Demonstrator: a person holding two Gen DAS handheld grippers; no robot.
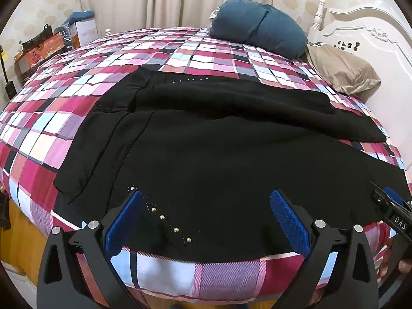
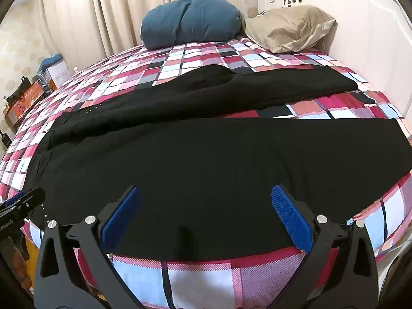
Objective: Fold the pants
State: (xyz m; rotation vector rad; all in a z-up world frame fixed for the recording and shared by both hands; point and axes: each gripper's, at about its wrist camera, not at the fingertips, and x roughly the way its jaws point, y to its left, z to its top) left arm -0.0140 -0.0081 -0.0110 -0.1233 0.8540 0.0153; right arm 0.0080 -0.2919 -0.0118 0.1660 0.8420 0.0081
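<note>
We see black pants (image 1: pixel 219 154) spread flat across a bed (image 1: pixel 77 118) covered in a checked quilt of pink, red, white and grey squares. The waist end lies to the left and the legs run off to the right. The near leg stretches along the near edge of the bed, while the far leg (image 2: pixel 231 90) angles away from it, leaving a wedge of quilt showing between the two on the right. A line of small metal studs (image 1: pixel 162 217) runs over the fabric near the waist, and a second, fainter row (image 1: pixel 190 79) sits on the far side.

Our left hand-held gripper (image 1: pixel 206 221) hovers over the near edge of the pants by the studs, its blue pads spread wide with nothing between them. Our right hand-held gripper (image 2: pixel 206 219) hangs over the near leg further to the right, also spread wide and empty. We cannot tell whether either one touches the cloth.

At the far end of the bed rest a blue pillow (image 2: pixel 190 18) and, just to its right, a tan pillow (image 2: pixel 291 28), close to the white headboard (image 1: pixel 373 41). Cream curtains (image 2: pixel 123 7) hang behind the bed, and boxes (image 1: pixel 46 49) stand at the far left.
</note>
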